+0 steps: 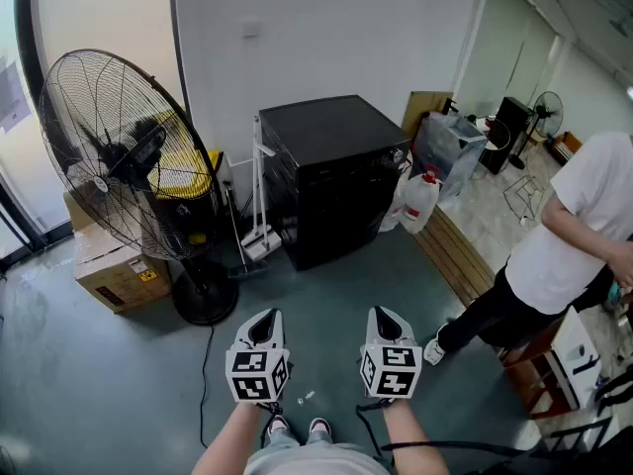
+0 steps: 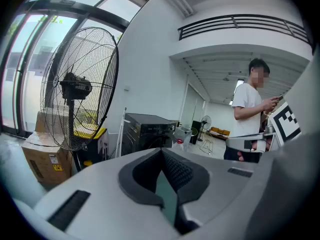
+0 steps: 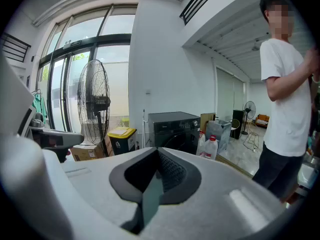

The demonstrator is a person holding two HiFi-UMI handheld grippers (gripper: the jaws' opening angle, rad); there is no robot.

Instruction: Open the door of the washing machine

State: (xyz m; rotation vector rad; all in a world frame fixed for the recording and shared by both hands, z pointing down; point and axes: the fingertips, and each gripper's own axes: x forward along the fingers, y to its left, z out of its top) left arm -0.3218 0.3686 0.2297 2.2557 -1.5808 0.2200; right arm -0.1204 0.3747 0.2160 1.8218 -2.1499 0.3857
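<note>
Left tongs and right tongs clenched, empty; I judge the approach pending: reach the washing machine, unclench for its door.

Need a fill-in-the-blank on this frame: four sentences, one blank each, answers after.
1. The washing machine against the white wall is ____ in colour.
2. In the head view, the pedestal fan stands to the ____ of the washing machine.
3. The left gripper and the right gripper are both empty, with their jaws ____.
4. The white jugs on the floor beside the washing machine have ____ caps.

Missing words: black; left; shut; red
</note>
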